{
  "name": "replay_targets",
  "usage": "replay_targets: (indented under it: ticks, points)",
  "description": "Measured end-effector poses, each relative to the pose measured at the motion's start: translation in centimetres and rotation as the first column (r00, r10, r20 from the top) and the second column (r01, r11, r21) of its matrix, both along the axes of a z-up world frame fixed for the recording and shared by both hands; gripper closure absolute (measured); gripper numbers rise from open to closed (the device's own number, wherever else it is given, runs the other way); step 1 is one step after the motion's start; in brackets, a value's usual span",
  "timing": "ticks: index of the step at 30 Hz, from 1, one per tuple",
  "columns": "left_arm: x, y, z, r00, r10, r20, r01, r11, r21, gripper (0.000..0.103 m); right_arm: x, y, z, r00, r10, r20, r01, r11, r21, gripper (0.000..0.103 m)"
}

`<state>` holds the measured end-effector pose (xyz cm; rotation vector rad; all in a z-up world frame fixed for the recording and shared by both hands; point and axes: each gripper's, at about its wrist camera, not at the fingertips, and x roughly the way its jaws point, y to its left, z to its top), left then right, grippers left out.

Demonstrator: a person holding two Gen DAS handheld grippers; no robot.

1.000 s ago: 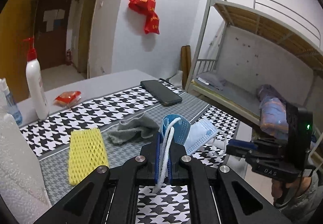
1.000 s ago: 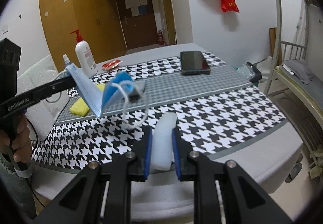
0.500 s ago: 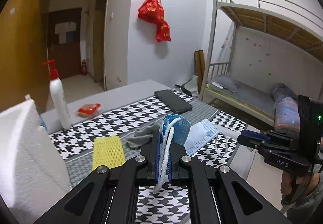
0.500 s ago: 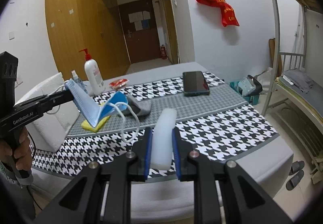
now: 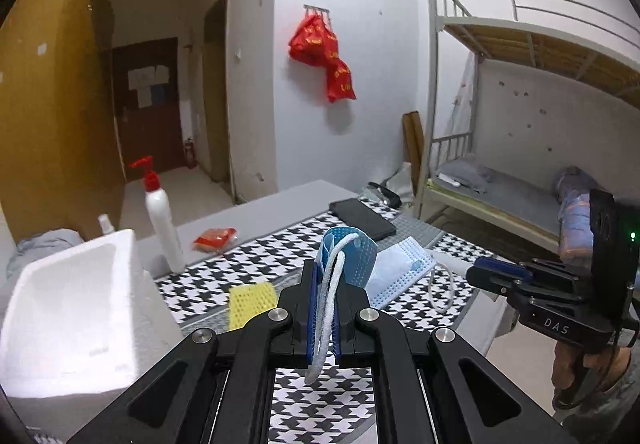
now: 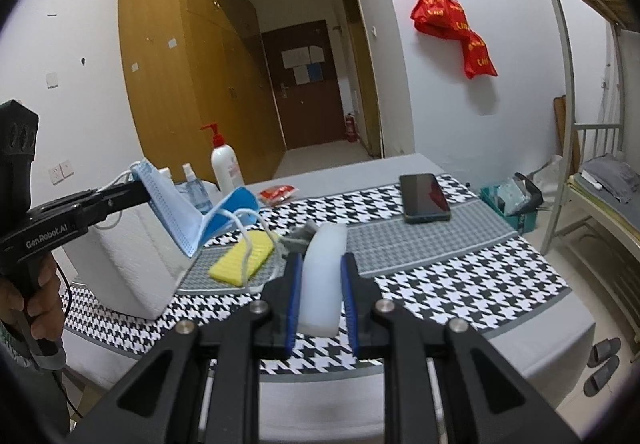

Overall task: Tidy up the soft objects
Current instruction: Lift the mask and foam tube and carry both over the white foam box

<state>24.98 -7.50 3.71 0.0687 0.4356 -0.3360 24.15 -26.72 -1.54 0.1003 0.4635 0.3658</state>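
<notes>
1. Left gripper (image 5: 324, 308) has lifted, jaws clamped on the blue face mask (image 6: 188, 216) at mid-left of the right view.
2. Right gripper (image 6: 320, 296) rose too, pinching the white foam piece (image 6: 322, 276) at centre.
3. The foam box (image 5: 76, 308) now shows lower left, so probably drop-off next.

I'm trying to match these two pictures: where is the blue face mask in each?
Left wrist view: the blue face mask sits bottom centre, pinched in the left gripper.
Right wrist view: it hangs at left, above the white foam box.
Shared landmark: the black phone.
</notes>
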Motion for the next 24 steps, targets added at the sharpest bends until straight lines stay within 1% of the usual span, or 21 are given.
replay_targets:
  ticks: [11,20,24]
  points:
    - [-1.8,2.0,1.9,0.998,0.045,0.039,-0.046,0.999,0.013,0.097,-1.0,1.9,1.4,0.999,0.030,0.045,-0.030,1.000,0.002,0.080]
    - [-3.1,4.6,3.3,0.993,0.087,0.084,-0.088,0.996,0.005,0.097,-1.6,3.9,2.9,0.995,0.058,0.084,-0.058,0.998,0.004,0.080]
    - [-3.4,5.8,3.6,0.989,0.113,0.091,-0.113,0.994,-0.002,0.097,-1.8,4.8,3.4,0.993,0.070,0.098,-0.071,0.997,0.002,0.080]
